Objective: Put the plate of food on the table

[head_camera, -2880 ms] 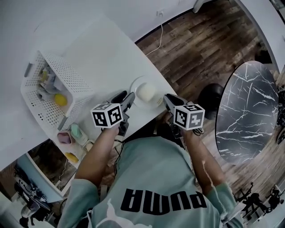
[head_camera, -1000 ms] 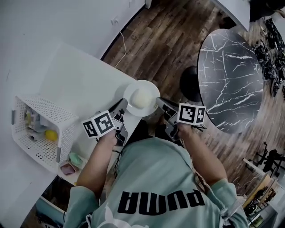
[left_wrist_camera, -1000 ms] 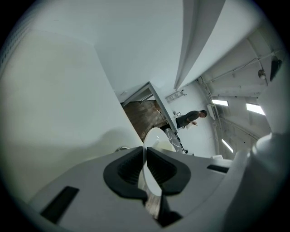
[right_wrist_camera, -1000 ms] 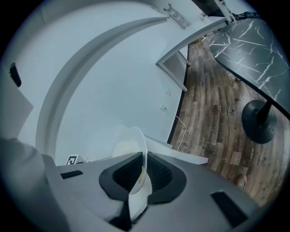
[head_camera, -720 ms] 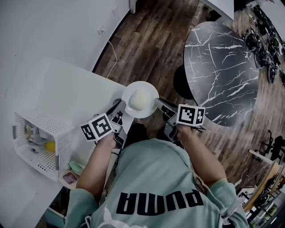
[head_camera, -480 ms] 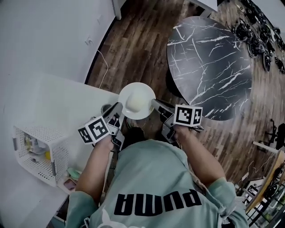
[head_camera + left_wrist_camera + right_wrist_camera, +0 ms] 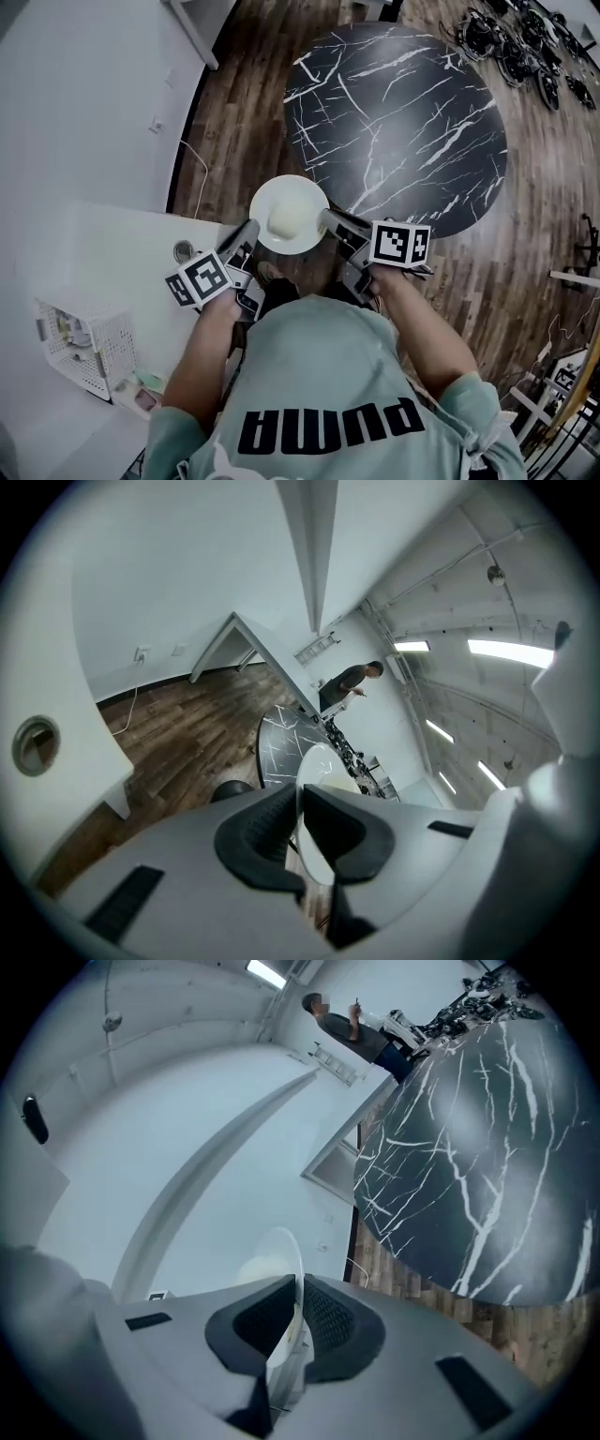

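A white plate [image 7: 289, 214] carrying a pale round bun [image 7: 287, 217] hangs in the air over the wood floor, just short of the round black marble table [image 7: 403, 112]. My left gripper [image 7: 246, 233] is shut on the plate's left rim and my right gripper [image 7: 326, 221] is shut on its right rim. In the left gripper view the plate [image 7: 323, 780] runs edge-on between the dark pads. The right gripper view shows the plate's rim [image 7: 286, 1269] pinched the same way, with the marble table [image 7: 487, 1166] ahead.
A white counter [image 7: 112, 272] lies at the left with a white perforated basket [image 7: 80, 342] and a round cable hole [image 7: 183, 250]. Wood floor [image 7: 244, 103] surrounds the marble table. A person [image 7: 352, 1026] stands far off beyond it. Dark gear [image 7: 511, 42] sits at the top right.
Both grippers have carried the plate off the white counter and toward the marble table. The counter and basket have slid left and down in view; the table now fills the top.
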`<action>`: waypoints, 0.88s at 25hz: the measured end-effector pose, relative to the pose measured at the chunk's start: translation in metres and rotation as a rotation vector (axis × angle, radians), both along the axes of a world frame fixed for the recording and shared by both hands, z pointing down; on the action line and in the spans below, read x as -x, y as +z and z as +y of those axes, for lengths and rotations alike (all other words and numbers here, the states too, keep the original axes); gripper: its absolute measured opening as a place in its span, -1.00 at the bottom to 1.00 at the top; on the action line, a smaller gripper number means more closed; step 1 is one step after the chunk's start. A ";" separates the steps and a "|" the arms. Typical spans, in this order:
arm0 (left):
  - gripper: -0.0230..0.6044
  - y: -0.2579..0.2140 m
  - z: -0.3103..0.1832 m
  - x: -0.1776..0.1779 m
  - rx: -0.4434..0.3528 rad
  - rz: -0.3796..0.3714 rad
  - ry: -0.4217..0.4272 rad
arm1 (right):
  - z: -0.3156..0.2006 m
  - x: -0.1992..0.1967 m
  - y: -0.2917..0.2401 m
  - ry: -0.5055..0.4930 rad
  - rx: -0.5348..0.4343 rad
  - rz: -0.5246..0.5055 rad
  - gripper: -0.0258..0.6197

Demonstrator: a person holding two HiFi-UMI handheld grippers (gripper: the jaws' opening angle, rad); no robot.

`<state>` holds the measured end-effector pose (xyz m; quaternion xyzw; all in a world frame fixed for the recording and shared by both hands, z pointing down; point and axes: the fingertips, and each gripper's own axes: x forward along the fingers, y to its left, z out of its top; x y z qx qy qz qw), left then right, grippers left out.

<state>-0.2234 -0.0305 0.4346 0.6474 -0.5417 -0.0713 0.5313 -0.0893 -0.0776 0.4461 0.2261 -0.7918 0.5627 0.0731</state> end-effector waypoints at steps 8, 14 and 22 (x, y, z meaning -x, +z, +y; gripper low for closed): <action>-0.83 -0.009 -0.029 -0.099 -0.031 0.001 0.034 | -0.025 -0.101 -0.011 0.065 -0.032 -0.030 -0.82; -0.83 -0.015 -0.044 -0.148 -0.049 0.008 0.062 | -0.037 -0.152 -0.017 0.110 -0.051 -0.034 -0.82; -0.84 -0.018 -0.069 -0.170 -0.051 0.028 0.154 | -0.053 -0.176 -0.018 0.213 -0.053 -0.030 -0.82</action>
